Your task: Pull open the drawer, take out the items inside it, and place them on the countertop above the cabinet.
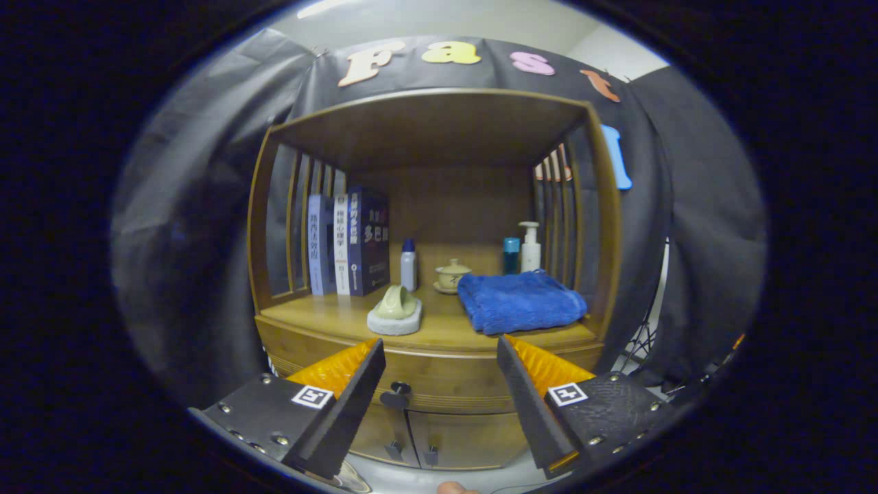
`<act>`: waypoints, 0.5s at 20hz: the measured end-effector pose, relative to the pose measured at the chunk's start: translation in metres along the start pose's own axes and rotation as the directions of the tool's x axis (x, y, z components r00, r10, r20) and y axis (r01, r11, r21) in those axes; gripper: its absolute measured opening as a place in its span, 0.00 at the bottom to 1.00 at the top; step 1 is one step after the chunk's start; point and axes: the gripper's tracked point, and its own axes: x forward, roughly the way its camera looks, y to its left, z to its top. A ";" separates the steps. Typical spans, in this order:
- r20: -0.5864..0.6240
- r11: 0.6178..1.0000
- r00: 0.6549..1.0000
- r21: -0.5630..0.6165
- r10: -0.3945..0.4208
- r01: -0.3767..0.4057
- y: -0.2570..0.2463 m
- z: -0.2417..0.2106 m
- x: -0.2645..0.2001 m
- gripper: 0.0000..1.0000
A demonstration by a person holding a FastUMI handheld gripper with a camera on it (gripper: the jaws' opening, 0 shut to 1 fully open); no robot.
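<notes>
A wooden cabinet stands ahead of me with its drawer shut, a dark knob on its front just ahead of my left finger. My gripper is open, fingers spread wide with nothing between them, a short way in front of the drawer. Above the drawer lies the countertop. On it rest a folded blue towel, a pale green piece on a white stone block, and a small lidded cup. What the drawer holds is hidden.
Several upright books stand at the back left of the shelf, a small bottle beside them, a teal jar and a pump bottle at the back right. Two lower doors with handles sit under the drawer. Slatted sides and a wooden top enclose the shelf.
</notes>
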 end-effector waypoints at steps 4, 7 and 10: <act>0.077 0.998 0.996 0.036 0.042 -0.045 -0.036 0.030 -0.050 0.98; 0.132 0.998 0.990 0.022 0.058 -0.062 -0.063 0.060 -0.076 0.99; 0.169 0.999 0.985 0.011 0.041 -0.043 -0.094 0.085 -0.097 0.98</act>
